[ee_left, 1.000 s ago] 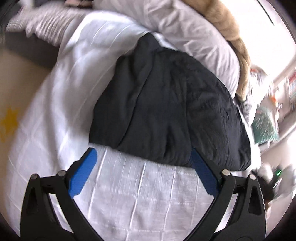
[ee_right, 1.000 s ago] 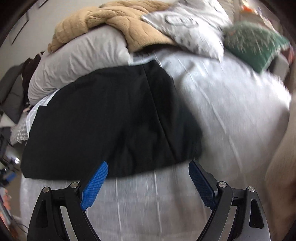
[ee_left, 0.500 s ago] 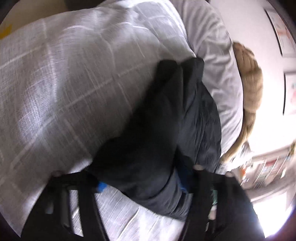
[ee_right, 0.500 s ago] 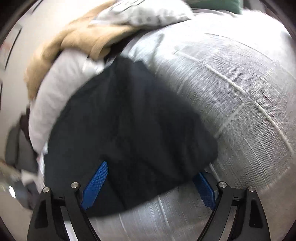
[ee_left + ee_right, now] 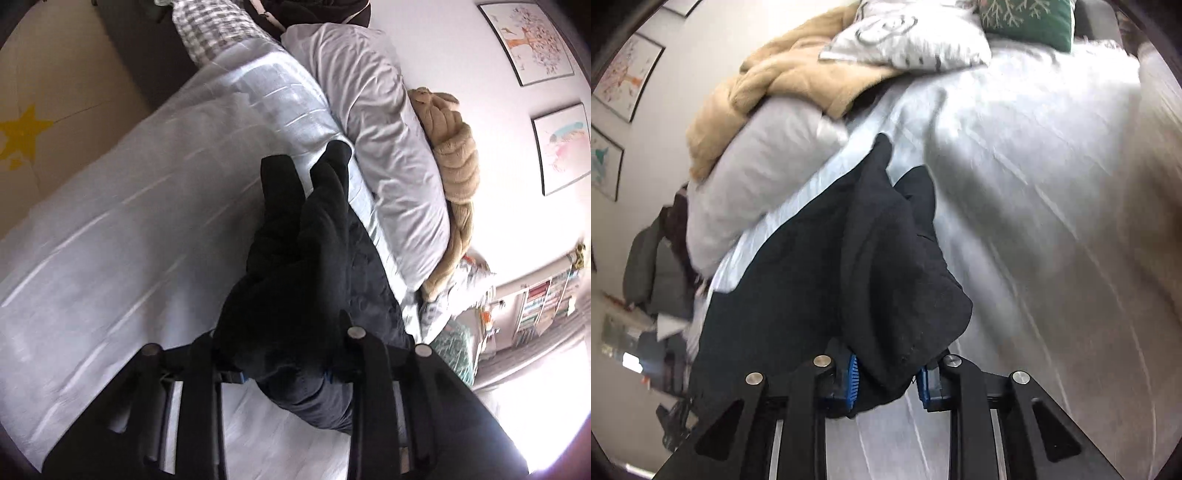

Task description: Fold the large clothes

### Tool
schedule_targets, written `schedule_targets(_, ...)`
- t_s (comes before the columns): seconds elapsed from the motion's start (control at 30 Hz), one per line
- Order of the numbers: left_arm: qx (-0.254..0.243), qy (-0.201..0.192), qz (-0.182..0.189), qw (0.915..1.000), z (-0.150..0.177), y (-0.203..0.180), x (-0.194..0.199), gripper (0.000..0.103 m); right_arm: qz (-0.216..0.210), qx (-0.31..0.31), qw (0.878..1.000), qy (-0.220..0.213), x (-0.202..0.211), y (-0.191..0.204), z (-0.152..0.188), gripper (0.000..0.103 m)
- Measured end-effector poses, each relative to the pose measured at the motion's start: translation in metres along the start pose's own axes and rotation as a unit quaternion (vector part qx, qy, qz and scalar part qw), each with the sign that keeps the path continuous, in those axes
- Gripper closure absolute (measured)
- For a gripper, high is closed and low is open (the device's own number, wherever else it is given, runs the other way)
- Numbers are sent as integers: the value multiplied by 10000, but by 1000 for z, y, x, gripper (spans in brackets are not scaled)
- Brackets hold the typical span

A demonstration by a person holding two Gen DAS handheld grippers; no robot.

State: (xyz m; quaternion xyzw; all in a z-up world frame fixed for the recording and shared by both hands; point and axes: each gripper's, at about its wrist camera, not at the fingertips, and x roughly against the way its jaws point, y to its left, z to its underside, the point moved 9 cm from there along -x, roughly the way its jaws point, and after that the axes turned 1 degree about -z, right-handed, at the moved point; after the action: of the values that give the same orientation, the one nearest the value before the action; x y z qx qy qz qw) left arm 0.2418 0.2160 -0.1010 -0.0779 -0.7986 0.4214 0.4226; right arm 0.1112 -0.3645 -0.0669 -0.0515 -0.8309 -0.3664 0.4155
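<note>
The black garment (image 5: 314,280) lies bunched on the white bedspread (image 5: 129,240), and both grippers have it! On the left, the left gripper (image 5: 284,376) has just been closing and its jaws now pinch a thick wad of the near edge. Beside the cloth sits a grey pillow (image 5: 384,155), a tan blanket (image 5: 454,158) behind it. Over to the right, the right gripper (image 5: 888,382) has just been closing too, its blue pads (image 5: 854,382) clamped on the garment's hem, fabric humped up just ahead
</note>
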Motion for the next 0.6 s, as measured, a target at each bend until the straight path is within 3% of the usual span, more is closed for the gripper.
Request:
schedule_targets(0.1, -171, 325, -382, 9986, 28, 40, -6, 58, 128, 206, 9991, 339, -2, -21, 36, 61)
schedule_targets(0.17, -38, 491, -709, 9963, 40, 63, -13, 47, 555, 287, 9962, 609, -11, -46, 55, 48)
schedule_targets(0.27, -119, 295, -862, 9958, 39, 69, -4, 36, 801, 301, 9952, 468, -2, -65, 62, 38)
schedule_targets(0.4, -775, -699, -1651, 9807, 25, 55, 35, 33, 1417, 888, 9857, -211, 33, -54, 44, 38)
schedule_targets(0.5, -1560, -1164, -1590, 9679, 21, 24, 49, 33, 1663, 1503, 9716, -753, 48, -33, 33, 43)
schedule_targets(0.57, -2085, -1124, -1399, 9614, 22, 4, 43, 41, 1753, 2041, 9571, -1071, 41, -6, 28, 65)
schedule_targets(0.6, -2330, -1058, -1319, 9577, 24, -5, 35, 49, 1764, 2263, 9515, -1111, 34, 5, 29, 68)
